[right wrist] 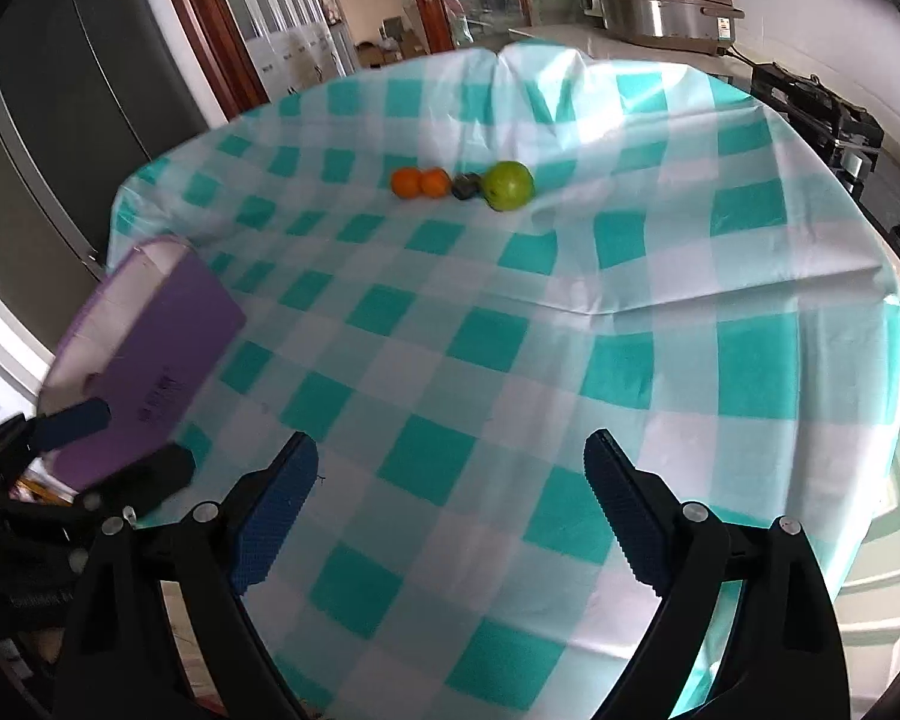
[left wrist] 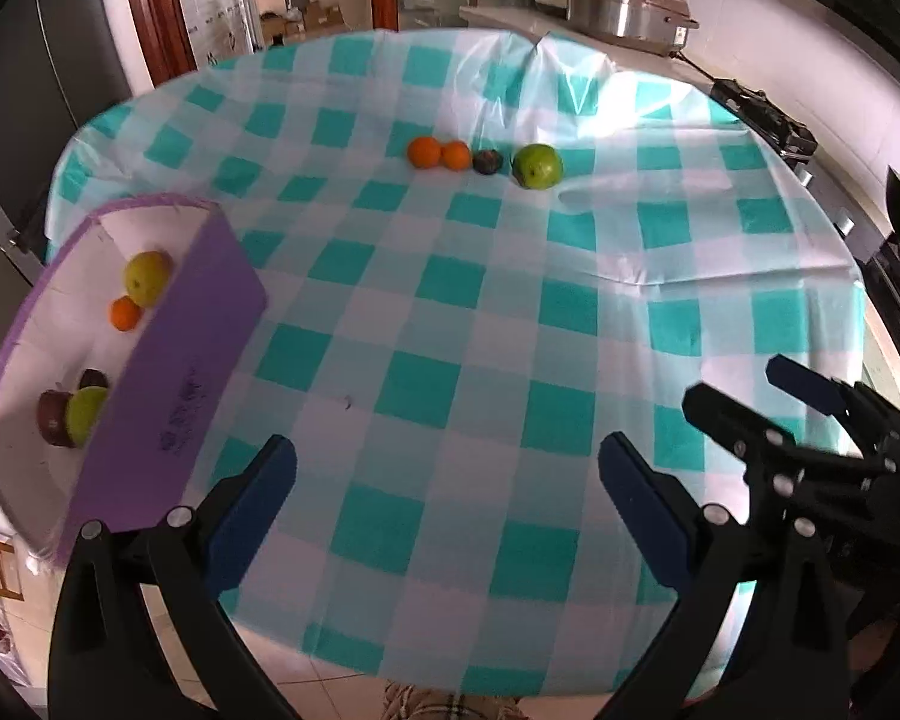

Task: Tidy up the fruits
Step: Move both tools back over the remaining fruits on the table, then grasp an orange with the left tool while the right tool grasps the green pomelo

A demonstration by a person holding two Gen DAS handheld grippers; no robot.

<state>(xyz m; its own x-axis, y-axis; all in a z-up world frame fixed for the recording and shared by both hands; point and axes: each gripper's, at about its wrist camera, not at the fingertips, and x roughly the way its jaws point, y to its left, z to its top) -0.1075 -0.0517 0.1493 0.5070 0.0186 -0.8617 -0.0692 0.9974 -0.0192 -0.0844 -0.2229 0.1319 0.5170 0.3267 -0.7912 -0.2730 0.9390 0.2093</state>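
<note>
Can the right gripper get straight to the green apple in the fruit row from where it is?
Probably yes. The right gripper is open and empty, and only bare checked tablecloth lies between it and the green apple, which sits at the right end of the row.

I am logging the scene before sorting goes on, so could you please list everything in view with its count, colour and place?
Oranges on cloth: two, orange, touching, left end of the row at the far middle of the table.
Dark fruit: one, dark purplish, between the oranges and the apple.
Green apple: one, green, right end of the row.
Box: one, purple outside, white inside, left table edge.
Fruits in box: about five; yellow-green, small orange, two dark ones, green.
Tablecloth: one, teal and white check, covering the table.
Steel cooker: one, silver, counter behind.
Left tongs: open, empty, near edge.
Right tongs: open, empty, near edge.
</note>
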